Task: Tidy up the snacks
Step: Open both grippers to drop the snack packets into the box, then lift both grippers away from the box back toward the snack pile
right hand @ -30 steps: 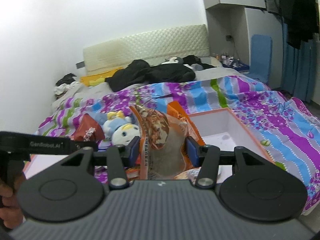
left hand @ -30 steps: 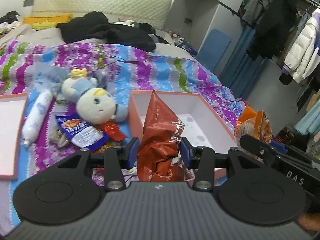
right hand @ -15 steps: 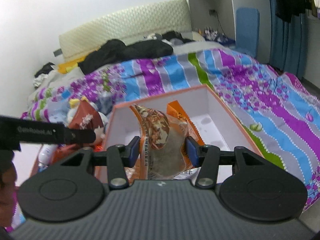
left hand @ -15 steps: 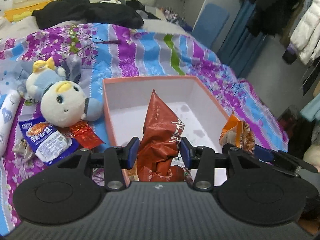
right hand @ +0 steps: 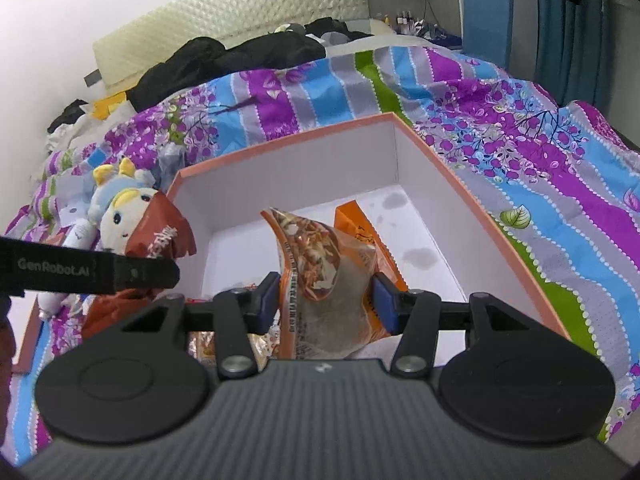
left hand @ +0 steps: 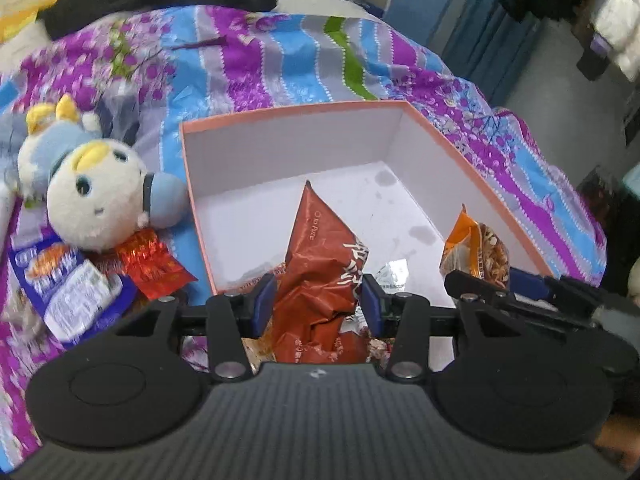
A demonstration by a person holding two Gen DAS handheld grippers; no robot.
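My left gripper [left hand: 318,304] is shut on a crumpled red-brown snack bag [left hand: 320,272] and holds it over the near edge of an open orange box with a white inside [left hand: 280,152]. My right gripper [right hand: 326,300] is shut on an orange snack bag with a clear window [right hand: 320,268], also held over the box [right hand: 288,168]. The orange bag [left hand: 476,248] and right gripper show at the right of the left wrist view. The red-brown bag [right hand: 160,236] shows at the left of the right wrist view.
A plush toy [left hand: 96,192], a blue-and-white snack packet [left hand: 68,284] and a red foil packet [left hand: 152,268] lie on the striped bedspread left of the box. Dark clothes [right hand: 240,56] are piled at the head of the bed. More packets lie under the grippers.
Both grippers have moved forward and down with their bags, from beside the box to over its near part. The box now fills more of both views.
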